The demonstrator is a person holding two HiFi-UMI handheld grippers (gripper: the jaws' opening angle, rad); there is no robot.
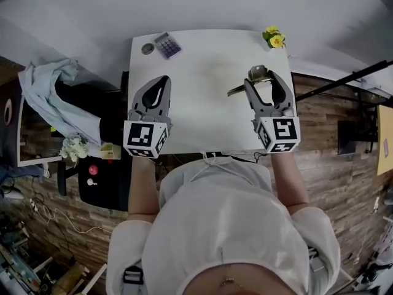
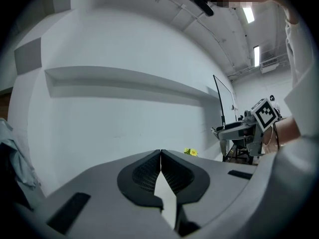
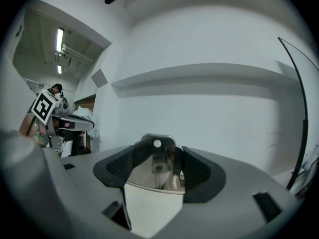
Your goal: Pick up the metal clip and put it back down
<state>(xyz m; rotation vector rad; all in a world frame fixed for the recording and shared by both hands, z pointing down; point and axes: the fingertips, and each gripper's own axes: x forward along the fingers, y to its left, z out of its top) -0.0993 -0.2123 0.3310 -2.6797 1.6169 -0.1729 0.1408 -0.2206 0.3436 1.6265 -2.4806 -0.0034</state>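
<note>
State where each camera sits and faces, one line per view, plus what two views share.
Head view: on the person's head, steeply down at the white table; shows left gripper, right gripper, forearms.
Left gripper view: on that gripper, level along its shut jaws toward the wall.
Right gripper view: on that gripper, along jaws clamped on the metal clip.
Shared: yellow flowers, in head and left gripper views.

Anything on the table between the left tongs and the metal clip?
No. Head view shows bare white tabletop between the shut left tongs and the metal clip, which the right tongs grip.
</note>
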